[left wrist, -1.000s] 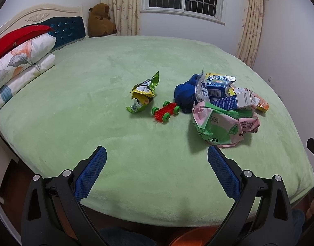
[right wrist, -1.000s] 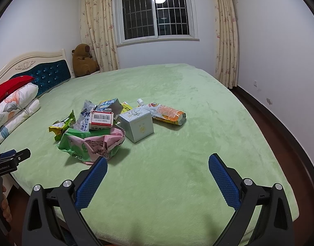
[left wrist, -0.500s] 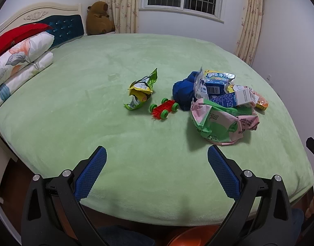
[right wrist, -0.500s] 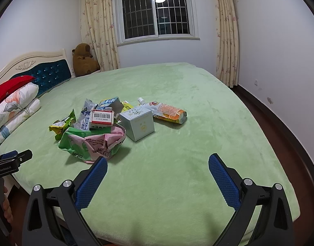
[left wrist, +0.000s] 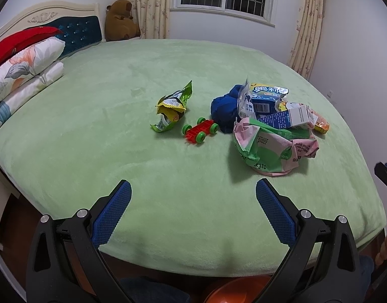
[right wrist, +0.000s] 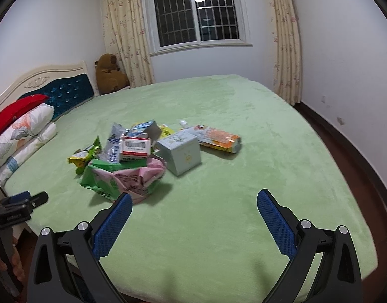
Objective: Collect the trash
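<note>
Trash pile (left wrist: 269, 123) beyond left gripper (left wrist: 193, 194)

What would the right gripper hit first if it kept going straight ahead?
Probably the bare green bedspread: the open right gripper points between the crumpled pink-green bag and the grey box. Depth is unclear.

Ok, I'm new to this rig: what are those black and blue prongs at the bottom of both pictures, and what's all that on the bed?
Those prongs are the fingers of two hand-held grippers that a person carries, one per hand. Each picture comes from a camera on one, looking forward along its fingers. The left hand-held gripper and the right hand-held gripper are both open and hold nothing. On the green bed lies trash: a pink and green wrapper, a yellow-green snack bag, a pale box and an orange packet. A red toy car sits between the snack bag and the pile.
</note>
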{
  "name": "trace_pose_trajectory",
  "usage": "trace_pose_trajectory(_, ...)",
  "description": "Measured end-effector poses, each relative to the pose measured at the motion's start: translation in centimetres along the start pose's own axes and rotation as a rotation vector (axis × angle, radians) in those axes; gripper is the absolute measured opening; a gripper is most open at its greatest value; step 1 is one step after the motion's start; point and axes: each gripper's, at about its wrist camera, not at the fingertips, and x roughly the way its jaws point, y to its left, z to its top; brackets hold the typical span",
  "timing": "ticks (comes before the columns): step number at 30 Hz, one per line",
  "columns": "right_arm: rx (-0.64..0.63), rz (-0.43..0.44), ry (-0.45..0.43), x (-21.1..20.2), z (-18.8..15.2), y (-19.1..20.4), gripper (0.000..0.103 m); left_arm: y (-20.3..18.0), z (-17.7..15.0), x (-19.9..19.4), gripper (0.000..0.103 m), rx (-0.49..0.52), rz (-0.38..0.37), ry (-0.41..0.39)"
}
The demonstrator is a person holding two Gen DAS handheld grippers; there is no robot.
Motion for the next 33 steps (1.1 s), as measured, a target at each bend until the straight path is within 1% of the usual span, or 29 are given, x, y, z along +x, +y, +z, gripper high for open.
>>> trace_pose_trajectory(4,0.004,0.071,0.029,1.8,1.1,1.2,0.097,0.1,-0.1,-0.1,0.096,0.004,-0.005,0.003)
trace_pose_trajectory(7,0.012,0.160,0.063,3.9,2.4,2.4,0.097,0.2,-0.1,-0.2,0.096,0.003,-0.005,0.004)
trace_pose_trajectory(9,0.017,0.235,0.085,5.7,3.3,3.4,0.097,0.2,-0.2,-0.2,0.096,-0.001,-0.006,0.003)
trace_pose_trajectory(12,0.010,0.295,0.111,8.5,4.5,4.7,0.097,0.4,-0.3,-0.3,0.096,-0.005,-0.003,0.002)
trace_pose_trajectory(16,-0.020,0.290,0.142,11.9,5.5,6.0,0.097,1.1,-0.4,-0.6,0.096,-0.013,-0.003,0.003)
trace_pose_trajectory(17,-0.017,0.301,0.154,12.7,5.8,6.2,0.097,1.3,-0.4,-0.7,0.096,-0.015,0.000,0.002)
trace_pose_trajectory(21,-0.009,0.293,0.207,15.7,6.2,6.7,0.097,2.0,-0.5,-0.7,0.096,-0.027,0.004,0.006)
trace_pose_trajectory(22,-0.008,0.294,0.215,16.0,6.2,6.8,0.095,2.2,-0.5,-0.7,0.096,-0.032,0.003,0.008)
trace_pose_trajectory(23,-0.007,0.303,0.225,16.4,6.2,6.9,0.089,2.3,-0.5,-0.7,0.096,-0.035,0.003,0.010)
trace_pose_trajectory(24,-0.008,0.313,0.235,16.7,6.3,7.0,0.081,2.4,-0.5,-0.6,0.096,-0.038,0.003,0.012)
trace_pose_trajectory(25,-0.010,0.318,0.246,16.9,6.2,7.0,0.074,2.6,-0.5,-0.5,0.096,-0.040,0.003,0.013)
trace_pose_trajectory(26,-0.013,0.319,0.257,17.1,6.2,7.1,0.062,2.6,-0.5,-0.4,0.096,-0.043,0.004,0.016)
trace_pose_trajectory(27,-0.015,0.314,0.260,17.2,6.2,7.1,0.055,2.7,-0.5,-0.4,0.096,-0.045,0.003,0.016)
trace_pose_trajectory(29,-0.006,0.334,0.256,16.8,6.3,6.9,0.054,2.7,-0.6,-0.3,0.096,-0.046,-0.002,0.018)
trace_pose_trajectory(33,-0.005,0.332,0.210,14.6,6.6,6.3,0.053,2.6,-0.6,-0.3,0.096,-0.038,-0.012,0.020)
